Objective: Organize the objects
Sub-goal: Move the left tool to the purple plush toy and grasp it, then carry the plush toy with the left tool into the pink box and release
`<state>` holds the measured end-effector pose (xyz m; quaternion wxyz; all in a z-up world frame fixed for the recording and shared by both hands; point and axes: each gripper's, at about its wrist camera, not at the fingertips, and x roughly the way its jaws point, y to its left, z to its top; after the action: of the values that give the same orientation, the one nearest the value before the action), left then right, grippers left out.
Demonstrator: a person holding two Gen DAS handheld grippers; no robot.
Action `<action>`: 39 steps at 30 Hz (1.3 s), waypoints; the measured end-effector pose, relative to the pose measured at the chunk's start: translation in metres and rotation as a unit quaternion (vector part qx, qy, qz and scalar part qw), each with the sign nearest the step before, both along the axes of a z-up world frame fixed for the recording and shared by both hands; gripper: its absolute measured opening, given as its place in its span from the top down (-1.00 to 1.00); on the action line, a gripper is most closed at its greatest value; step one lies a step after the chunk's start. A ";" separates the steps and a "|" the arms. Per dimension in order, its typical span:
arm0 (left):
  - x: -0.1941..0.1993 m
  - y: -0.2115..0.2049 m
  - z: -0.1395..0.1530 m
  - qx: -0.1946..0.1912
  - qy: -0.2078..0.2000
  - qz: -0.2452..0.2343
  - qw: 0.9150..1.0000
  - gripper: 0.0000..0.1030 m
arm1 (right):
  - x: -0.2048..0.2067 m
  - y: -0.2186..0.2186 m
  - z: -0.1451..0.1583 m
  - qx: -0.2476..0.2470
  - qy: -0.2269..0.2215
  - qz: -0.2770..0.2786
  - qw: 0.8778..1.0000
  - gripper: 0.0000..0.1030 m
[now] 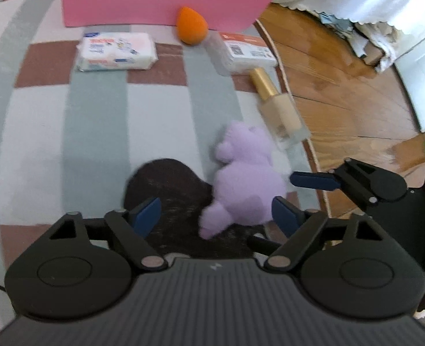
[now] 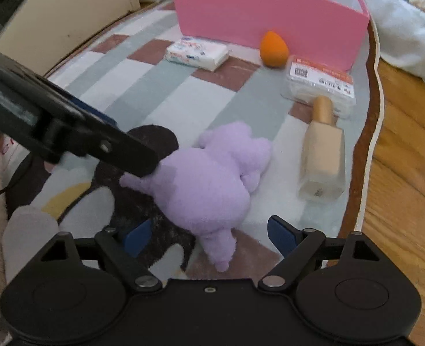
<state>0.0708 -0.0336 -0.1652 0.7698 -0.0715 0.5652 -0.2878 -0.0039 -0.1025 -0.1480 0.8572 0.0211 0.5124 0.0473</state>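
The left gripper (image 1: 216,216) hangs wide apart and empty, with the purple plush toy (image 1: 242,178) lying on the checkered rug (image 1: 97,121) between its fingers, nearer the right one. The right gripper (image 2: 209,232) is likewise spread, the toy's leg between its fingers. Beyond the fingertips lie a foundation bottle (image 2: 323,150), orange makeup sponge (image 2: 273,49) and pink box (image 2: 270,20).

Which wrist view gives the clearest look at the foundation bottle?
The right wrist view: the foundation bottle lies large and whole there, gold cap to clear base. In the left wrist view it sits smaller, blurred, off to the right.
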 end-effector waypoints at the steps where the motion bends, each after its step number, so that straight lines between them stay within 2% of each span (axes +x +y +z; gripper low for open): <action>1: -0.001 -0.002 -0.001 -0.003 -0.005 -0.001 1.000 -0.50 | -0.003 0.000 0.001 0.002 -0.009 -0.001 1.000 -0.74; 3: -0.003 -0.006 -0.002 -0.007 -0.013 -0.002 1.000 -0.22 | -0.004 -0.001 -0.001 0.015 -0.018 -0.008 1.000 -0.73; 4: -0.002 -0.007 -0.003 -0.011 -0.014 -0.002 1.000 -0.17 | -0.004 -0.001 -0.002 0.021 -0.022 -0.011 0.999 -0.70; 6: -0.001 -0.009 -0.007 -0.020 -0.010 -0.004 1.000 0.09 | -0.003 -0.001 -0.004 0.027 -0.032 -0.022 0.999 -0.57; 7: 0.000 -0.010 -0.010 -0.027 -0.005 -0.007 1.000 0.16 | -0.002 -0.001 -0.005 0.032 -0.037 -0.030 0.998 -0.53; 8: 0.001 -0.010 -0.012 -0.034 0.001 -0.010 0.999 0.28 | -0.001 -0.003 -0.007 0.041 -0.041 -0.039 0.998 -0.38; 10: 0.002 -0.010 -0.012 -0.047 -0.001 -0.003 0.999 0.28 | 0.002 -0.003 -0.009 0.053 -0.043 -0.043 0.997 -0.32; 14: 0.003 -0.005 -0.013 -0.065 0.005 0.008 0.998 0.28 | 0.002 0.007 -0.005 0.015 -0.058 -0.033 0.998 -0.26; 17: 0.004 -0.001 -0.009 -0.073 0.011 0.010 0.997 0.28 | 0.003 0.008 -0.002 0.010 -0.059 -0.027 0.998 -0.26; 21: -0.001 0.006 0.006 -0.075 -0.008 0.005 0.997 0.28 | 0.002 0.011 0.009 0.007 -0.068 -0.019 0.997 -0.26; 27: -0.015 0.028 0.041 -0.087 -0.049 0.027 0.995 0.28 | 0.009 0.021 0.042 0.019 -0.081 0.002 0.997 -0.26; 32: -0.021 0.045 0.076 -0.095 -0.092 0.048 0.990 0.28 | 0.014 0.034 0.075 0.002 -0.110 0.029 0.993 -0.26; 39: 0.000 0.055 0.134 -0.082 -0.136 0.048 0.986 0.28 | 0.042 0.033 0.127 0.003 -0.130 0.055 0.990 -0.26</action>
<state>0.0710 0.0215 -0.0316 0.8439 -0.1217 0.4256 -0.3030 0.0382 -0.0697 -0.0213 0.9125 -0.0110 0.3971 0.0980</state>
